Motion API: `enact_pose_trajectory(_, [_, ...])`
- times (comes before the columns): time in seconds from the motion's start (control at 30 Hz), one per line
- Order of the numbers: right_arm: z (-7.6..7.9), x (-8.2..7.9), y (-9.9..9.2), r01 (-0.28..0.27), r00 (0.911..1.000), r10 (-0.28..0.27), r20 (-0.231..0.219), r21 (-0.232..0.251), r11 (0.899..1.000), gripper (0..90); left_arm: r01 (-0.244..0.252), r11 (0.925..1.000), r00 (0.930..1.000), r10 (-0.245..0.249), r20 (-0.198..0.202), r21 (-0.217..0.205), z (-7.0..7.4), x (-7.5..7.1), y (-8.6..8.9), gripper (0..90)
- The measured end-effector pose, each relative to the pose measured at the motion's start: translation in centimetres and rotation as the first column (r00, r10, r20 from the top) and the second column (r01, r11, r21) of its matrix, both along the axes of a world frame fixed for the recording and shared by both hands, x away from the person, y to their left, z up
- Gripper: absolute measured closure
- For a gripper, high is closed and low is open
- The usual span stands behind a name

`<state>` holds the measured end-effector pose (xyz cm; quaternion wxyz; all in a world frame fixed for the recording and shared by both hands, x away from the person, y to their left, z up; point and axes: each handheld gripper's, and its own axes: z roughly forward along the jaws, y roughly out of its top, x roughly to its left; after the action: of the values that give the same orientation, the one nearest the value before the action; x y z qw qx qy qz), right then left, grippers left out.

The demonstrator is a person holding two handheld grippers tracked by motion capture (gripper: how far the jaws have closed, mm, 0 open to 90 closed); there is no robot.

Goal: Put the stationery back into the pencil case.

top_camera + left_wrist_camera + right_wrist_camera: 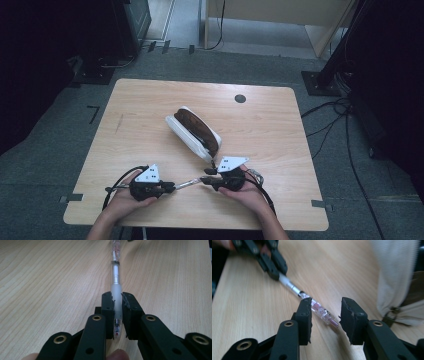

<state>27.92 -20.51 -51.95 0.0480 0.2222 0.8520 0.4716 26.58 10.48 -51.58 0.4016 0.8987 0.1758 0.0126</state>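
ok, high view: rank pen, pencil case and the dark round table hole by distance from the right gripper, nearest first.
From the right gripper:
1. Pen - at its jaws, running left to the left gripper, which clamps the other end.
2. Pencil case - white with brown inside, just beyond, mid-table.
3. Table hole - farthest, near the far edge.

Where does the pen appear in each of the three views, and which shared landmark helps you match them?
High view: the pen lies low at centre, between both grippers.
Left gripper view: upper centre, clamped by the left gripper.
Right gripper view: centre, slanting between the right gripper's open jaws.
Shared landmark: the wooden table.
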Motion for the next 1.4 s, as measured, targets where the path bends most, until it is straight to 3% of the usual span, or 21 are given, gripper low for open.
enact_pose_trajectory(0.13, [-0.1, 0.1, 1.0, -0.030, 0.9995, 0.030, 0.003, -0.063, 0.998, 61.3, 0.000, 1.0000, 1.0000, 0.000, 0.002, -0.001, 0.0, 0.0, 0.0, 81.1])
enact_pose_trajectory(0.23, [-0.2, 0.1, 1.4, -0.031, 0.9995, 0.032, 0.000, -0.096, 0.995, 65.4, -0.032, 0.9995, 0.9994, 0.032, 0.009, -0.005, 0.0, 0.1, 0.1, 78.1])
enact_pose_trajectory(0.33, [-0.2, 0.0, 1.5, -0.035, 0.9994, 0.035, 0.004, -0.110, 0.993, 68.7, -0.096, 0.9953, 0.9954, 0.096, 0.003, -0.012, 0.0, 0.3, 0.4, 66.6])
enact_pose_trajectory(0.47, [-0.2, -0.2, 1.4, -0.040, 0.9989, 0.038, -0.028, -0.098, 0.994, 75.2, -0.145, 0.9891, 0.9894, 0.145, -0.007, -0.022, 0.0, 0.5, 0.7, 53.7])
enact_pose_trajectory(0.57, [-0.2, -0.3, 1.3, -0.062, 0.9977, 0.059, -0.033, -0.099, 0.993, 78.2, -0.197, 0.9801, 0.9803, 0.197, -0.007, -0.022, 0.2, 0.6, 1.5, 44.9])
enact_pose_trajectory(0.73, [-0.1, -0.8, 1.4, -0.070, 0.9975, 0.068, -0.019, -0.118, 0.991, 80.0, -0.336, 0.9418, 0.9414, 0.336, 0.028, -0.007, 0.3, 0.8, 3.6, 31.8])
enact_pose_trajectory(0.8, [0.0, -1.0, 1.4, -0.064, 0.9979, 0.063, -0.013, -0.125, 0.990, 79.9, -0.388, 0.9215, 0.9209, 0.388, 0.035, -0.003, 0.3, 0.9, 4.6, 29.1])
enact_pose_trajectory(0.87, [0.0, -1.0, 1.5, -0.056, 0.9984, 0.056, -0.010, -0.131, 0.990, 77.8, -0.423, 0.9061, 0.9054, 0.423, 0.040, 0.004, 0.3, 1.0, 5.3, 28.7])
enact_pose_trajectory(0.9, [0.1, -1.1, 1.6, -0.051, 0.9986, 0.049, -0.018, -0.132, 0.990, 74.2, -0.447, 0.8945, 0.8938, 0.446, 0.043, 0.009, 0.3, 1.1, 5.6, 28.5])
enact_pose_trajectory(1.03, [0.2, -1.3, 2.1, -0.043, 0.9989, 0.040, -0.023, -0.137, 0.990, 71.5, -0.498, 0.8668, 0.8668, 0.497, 0.044, 0.027, 0.1, 1.3, 5.9, 26.5])
enact_pose_trajectory(1.1, [0.2, -1.4, 2.2, -0.032, 0.9993, 0.029, -0.023, -0.137, 0.990, 71.4, -0.522, 0.8513, 0.8519, 0.517, 0.081, 0.053, 0.0, 1.3, 5.5, 25.4])
enact_pose_trajectory(1.2, [0.1, -1.3, 2.5, -0.014, 0.9997, 0.011, -0.022, -0.132, 0.991, 71.9, -0.523, 0.8502, 0.8503, 0.516, 0.105, 0.060, -0.1, 1.2, 5.3, 24.7])
enact_pose_trajectory(1.3, [0.1, -1.3, 2.9, 0.010, 0.9998, -0.012, -0.013, -0.137, 0.991, 72.0, -0.527, 0.8482, 0.8477, 0.521, 0.101, 0.052, -0.2, 1.2, 5.4, 23.9])
enact_pose_trajectory(1.4, [0.1, -1.5, 3.3, 0.042, 0.9991, -0.043, -0.003, -0.144, 0.989, 75.3, -0.555, 0.8304, 0.8300, 0.547, 0.107, 0.054, -0.2, 1.4, 5.3, 23.5])
